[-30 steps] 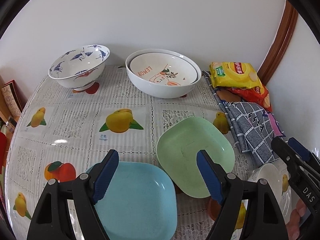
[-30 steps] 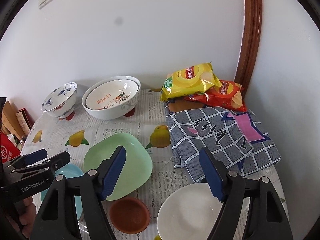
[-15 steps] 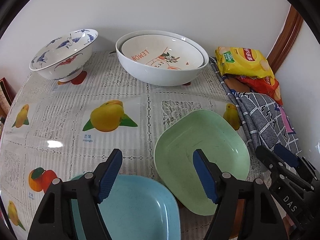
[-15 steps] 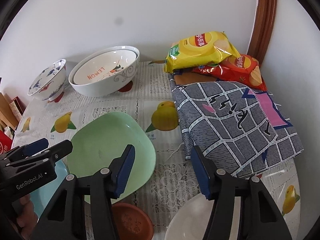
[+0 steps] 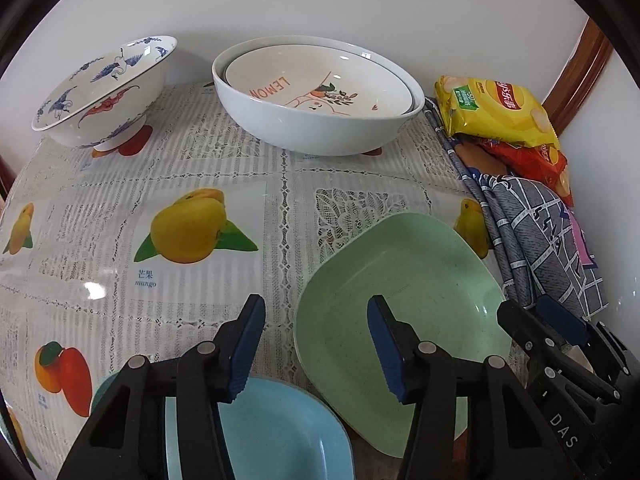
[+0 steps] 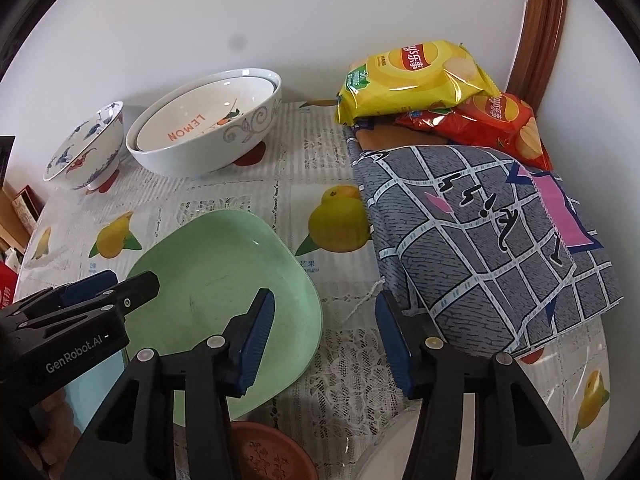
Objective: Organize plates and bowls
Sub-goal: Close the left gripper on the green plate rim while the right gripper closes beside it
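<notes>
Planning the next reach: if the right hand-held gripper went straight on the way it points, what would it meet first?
Probably bare fruit-print tablecloth, between the pale green square plate and the grey checked cloth; the right hand-held gripper is open. Depth is unclear.

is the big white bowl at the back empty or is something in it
Not empty: the large white ceramic bowl has a smaller cream bowl printed LEMON nested inside it, rims nearly level. The inner bowl looks empty.

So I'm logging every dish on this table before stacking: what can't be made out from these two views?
- Blue plate: left wrist view, near part covered by the left tongs and cut by the frame edge.
- White dish: right wrist view, mostly behind the right tongs; shape unclear.
- Brown saucer: cut by the bottom edge.
- Inner LEMON bowl: its outside is hidden by the outer bowl.
</notes>
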`<action>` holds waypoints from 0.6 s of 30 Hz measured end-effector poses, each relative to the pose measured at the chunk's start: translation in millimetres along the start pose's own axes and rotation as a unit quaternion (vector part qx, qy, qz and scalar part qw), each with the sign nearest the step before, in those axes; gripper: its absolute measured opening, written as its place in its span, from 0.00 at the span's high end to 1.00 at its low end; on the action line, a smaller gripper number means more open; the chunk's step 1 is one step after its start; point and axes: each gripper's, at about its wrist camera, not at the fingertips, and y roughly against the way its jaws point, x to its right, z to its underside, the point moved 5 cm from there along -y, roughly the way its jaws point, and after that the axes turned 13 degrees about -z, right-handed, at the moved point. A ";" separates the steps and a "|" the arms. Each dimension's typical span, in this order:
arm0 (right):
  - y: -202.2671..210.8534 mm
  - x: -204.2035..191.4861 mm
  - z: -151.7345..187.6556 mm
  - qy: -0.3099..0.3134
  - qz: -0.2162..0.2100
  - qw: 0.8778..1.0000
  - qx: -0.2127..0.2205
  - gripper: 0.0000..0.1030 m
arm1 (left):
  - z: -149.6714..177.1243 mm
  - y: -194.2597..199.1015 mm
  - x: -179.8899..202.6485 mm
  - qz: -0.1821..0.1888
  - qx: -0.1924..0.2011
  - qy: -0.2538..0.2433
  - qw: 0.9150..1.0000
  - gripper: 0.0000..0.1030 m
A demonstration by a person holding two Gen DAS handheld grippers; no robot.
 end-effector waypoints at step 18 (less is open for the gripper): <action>-22.8 3.4 7.5 -0.013 0.012 0.999 -0.044 0.90 | -1.1 -20.3 10.4 -0.008 -0.013 -0.016 1.000 0.89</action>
